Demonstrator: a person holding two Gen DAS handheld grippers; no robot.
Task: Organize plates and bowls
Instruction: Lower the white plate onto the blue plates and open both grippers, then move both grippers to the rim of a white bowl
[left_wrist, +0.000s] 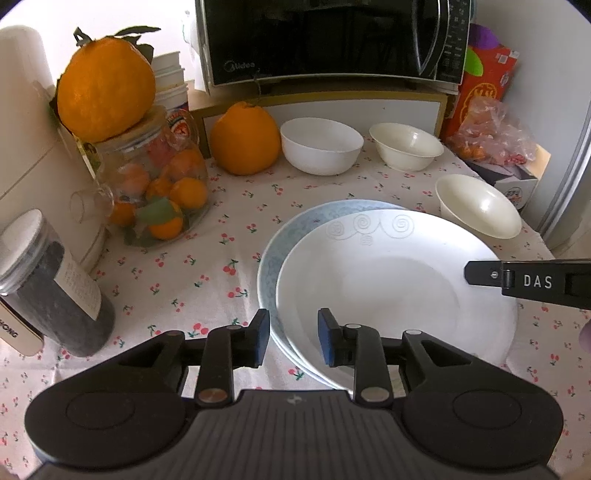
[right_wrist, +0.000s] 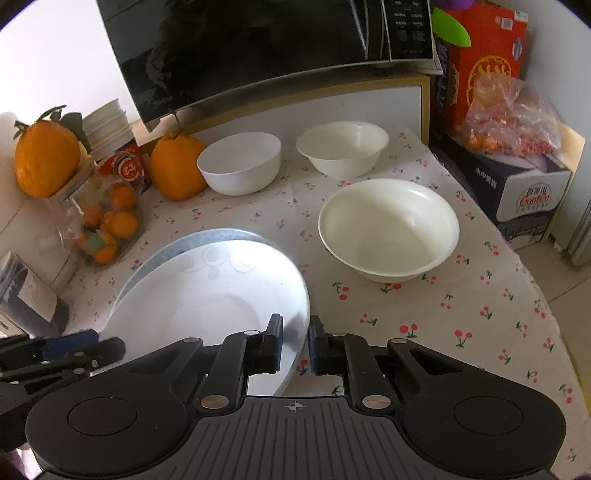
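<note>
The left gripper stands with its jaws spread on either side of the near-left rim of the white plate, one blue pad outside the rim and the other over the plate's well, neither visibly pressing it. The right gripper straddles the same plate's opposite edge, its jaws narrowly parted with the rim running between them; whether the pads actually pinch the rim cannot be told. The white plate, embossed with spiral scrolls along its far rim, lies on top of a blue-patterned plate, shifted a little so that the lower plate's far-left edge shows as a crescent. Both rest on a cherry-print tablecloth. Just beyond the plates on the right sits a cream bowl, upright and apart from them. Farther back, near the wall, a white bowl and a second cream bowl stand side by side, not touching. Left of the white bowl is a large orange, and left of that a glass jar of small oranges with another large orange perched on its lid. A dark-filled canister stands at the near left. A black microwave sits on a shelf at the back.
</note>
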